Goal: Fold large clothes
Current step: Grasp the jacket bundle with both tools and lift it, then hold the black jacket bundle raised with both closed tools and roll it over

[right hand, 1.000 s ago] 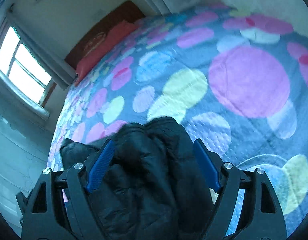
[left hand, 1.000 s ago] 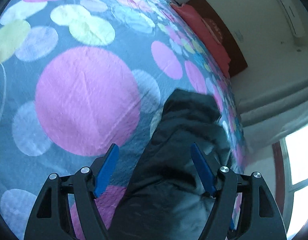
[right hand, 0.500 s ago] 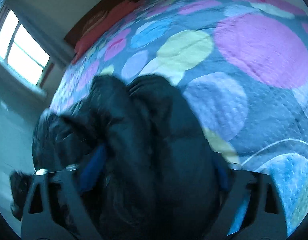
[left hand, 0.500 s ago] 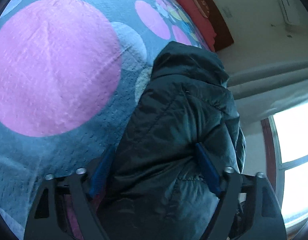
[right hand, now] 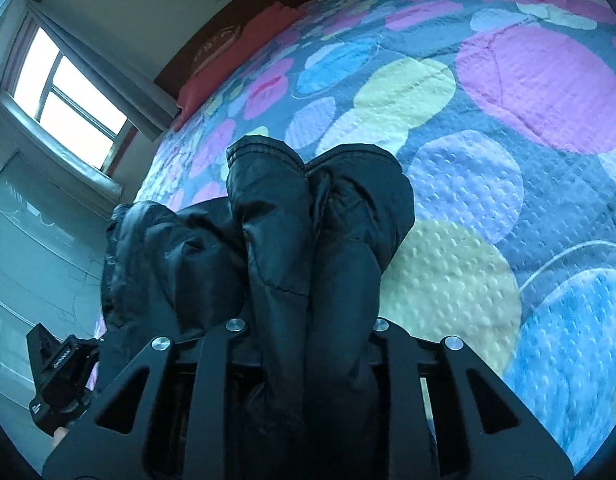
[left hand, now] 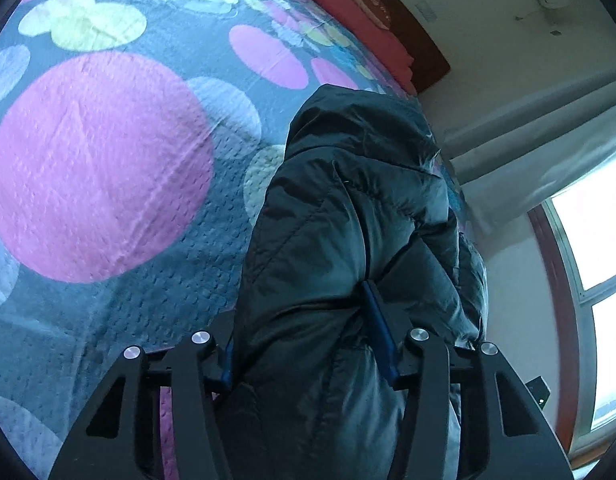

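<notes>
A black padded jacket (left hand: pixel 348 220) lies bunched on a bed with a dotted bedspread (left hand: pixel 99 168). My left gripper (left hand: pixel 303 320) is closing on a thick fold of it. The right blue pad (left hand: pixel 378 332) digs into the fabric, and the left pad is mostly hidden behind it. In the right wrist view the jacket (right hand: pixel 308 220) rises in two puffy folds between the jaws of my right gripper (right hand: pixel 308 320). Those jaws are closing too, and the squeezed fabric hides both pads.
The bedspread (right hand: pixel 528 80) stretches away beyond the jacket. A red pillow (left hand: pixel 348 12) lies against a brown headboard (right hand: pixel 235 12) at the far end. A window (right hand: pixel 67 88) with curtains is beside the bed. A black device (right hand: pixel 59 372) shows at lower left.
Both grippers have moved forward over the jacket and narrowed their jaws on it. The fabric now fills the gaps, bunches up and covers most of the blue pads.
</notes>
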`<state>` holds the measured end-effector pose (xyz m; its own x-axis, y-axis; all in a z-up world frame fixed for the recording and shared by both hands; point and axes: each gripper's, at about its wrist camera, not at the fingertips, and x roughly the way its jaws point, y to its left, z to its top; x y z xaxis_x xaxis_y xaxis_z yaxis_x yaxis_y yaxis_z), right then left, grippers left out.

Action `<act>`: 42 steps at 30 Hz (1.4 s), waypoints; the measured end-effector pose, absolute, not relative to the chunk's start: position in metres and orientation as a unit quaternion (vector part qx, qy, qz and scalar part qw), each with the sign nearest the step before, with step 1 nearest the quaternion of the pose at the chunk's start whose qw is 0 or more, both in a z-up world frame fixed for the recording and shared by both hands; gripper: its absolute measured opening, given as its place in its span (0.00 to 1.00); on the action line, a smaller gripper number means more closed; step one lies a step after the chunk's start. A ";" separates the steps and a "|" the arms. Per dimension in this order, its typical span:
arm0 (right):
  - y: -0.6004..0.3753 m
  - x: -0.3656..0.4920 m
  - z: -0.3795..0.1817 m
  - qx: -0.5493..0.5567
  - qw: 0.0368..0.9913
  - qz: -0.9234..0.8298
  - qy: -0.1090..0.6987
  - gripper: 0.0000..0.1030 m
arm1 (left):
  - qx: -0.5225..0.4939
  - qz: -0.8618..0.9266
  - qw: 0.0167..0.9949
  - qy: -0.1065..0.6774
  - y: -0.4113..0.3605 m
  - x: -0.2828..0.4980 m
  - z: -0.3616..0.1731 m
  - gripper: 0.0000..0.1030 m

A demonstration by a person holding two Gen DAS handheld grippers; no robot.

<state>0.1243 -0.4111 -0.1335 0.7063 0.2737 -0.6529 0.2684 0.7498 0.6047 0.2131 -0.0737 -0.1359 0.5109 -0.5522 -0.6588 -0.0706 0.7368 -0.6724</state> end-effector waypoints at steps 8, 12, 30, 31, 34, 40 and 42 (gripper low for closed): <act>-0.379 0.146 -0.119 0.374 0.846 0.045 0.377 0.21 | -0.316 -0.139 0.825 0.447 -0.042 0.223 -0.111 0.48; -0.357 0.170 -0.116 0.386 0.838 0.073 0.379 0.21 | -0.315 -0.122 0.834 0.437 -0.011 0.232 -0.100 0.48; -0.301 0.240 -0.156 0.399 0.812 0.079 0.418 0.22 | -0.321 -0.064 0.832 0.448 0.054 0.280 -0.135 0.48; -0.302 0.240 -0.158 0.402 0.811 0.078 0.418 0.23 | -0.322 -0.064 0.832 0.448 0.055 0.278 -0.135 0.48; -0.300 0.241 -0.156 0.396 0.813 0.074 0.421 0.24 | -0.325 -0.065 0.830 0.449 0.053 0.285 -0.134 0.49; -0.304 0.239 -0.151 0.393 0.814 0.065 0.423 0.46 | -0.341 -0.084 0.820 0.452 0.069 0.275 -0.131 0.54; -0.307 0.232 -0.144 0.395 0.816 0.071 0.416 0.64 | -0.328 -0.091 0.829 0.445 0.075 0.268 -0.123 0.57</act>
